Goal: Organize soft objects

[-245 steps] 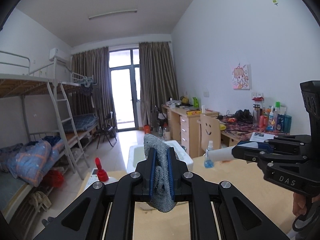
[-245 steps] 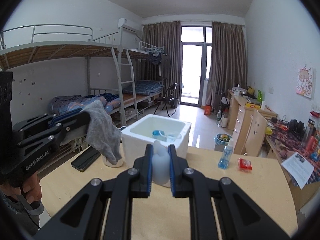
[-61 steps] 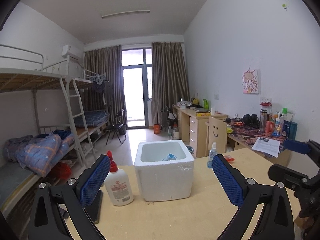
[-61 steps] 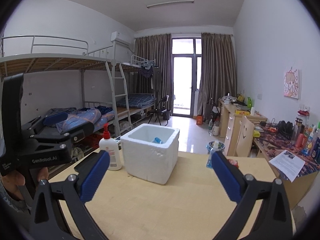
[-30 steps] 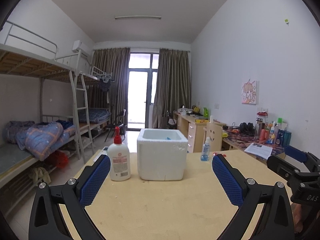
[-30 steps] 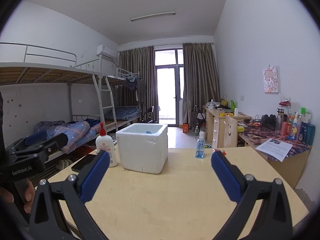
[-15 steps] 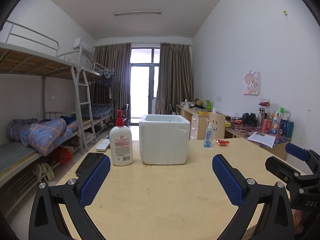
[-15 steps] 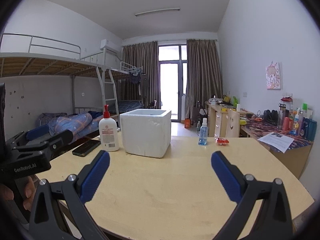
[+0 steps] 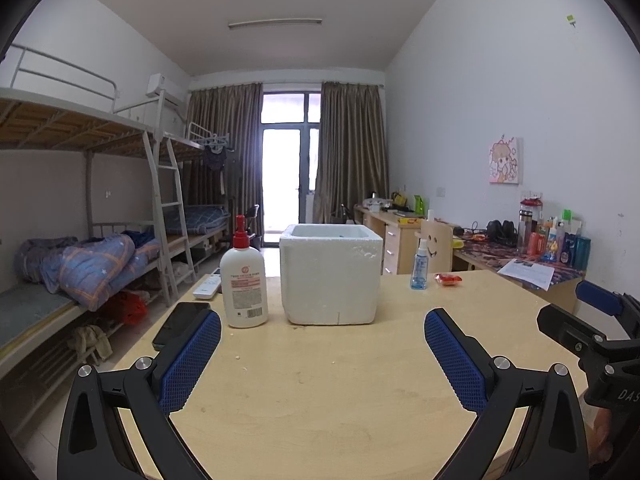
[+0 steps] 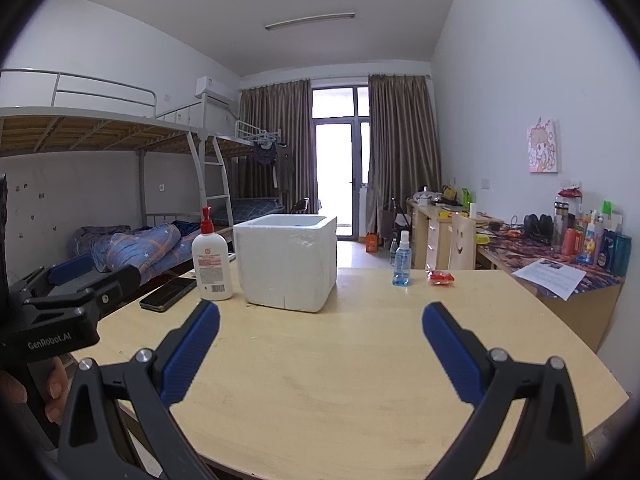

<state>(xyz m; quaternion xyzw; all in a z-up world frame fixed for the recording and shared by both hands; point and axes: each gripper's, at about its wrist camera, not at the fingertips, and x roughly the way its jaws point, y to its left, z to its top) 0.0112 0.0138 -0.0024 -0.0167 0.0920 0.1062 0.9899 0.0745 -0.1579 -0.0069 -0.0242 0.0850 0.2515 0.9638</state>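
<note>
- Tongs, left (image 9: pixel 322 336) and right (image 10: pixel 320 326) — both spread wide, empty.
- Foam box (image 9: pixel 330 270) on bench (image 9: pixel 320 380) — contents hidden; no soft item outside it.
- Scan bench before reaching; approach low.

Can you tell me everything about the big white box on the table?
The white foam box is a chunky cube that looks like styrofoam, with thick, crumbly-edged walls and no lid. It stands upright on the wooden table, far from both open grippers. A white pump bottle stands close beside it; whether they touch is unclear. Its inside is mostly hidden.
</note>
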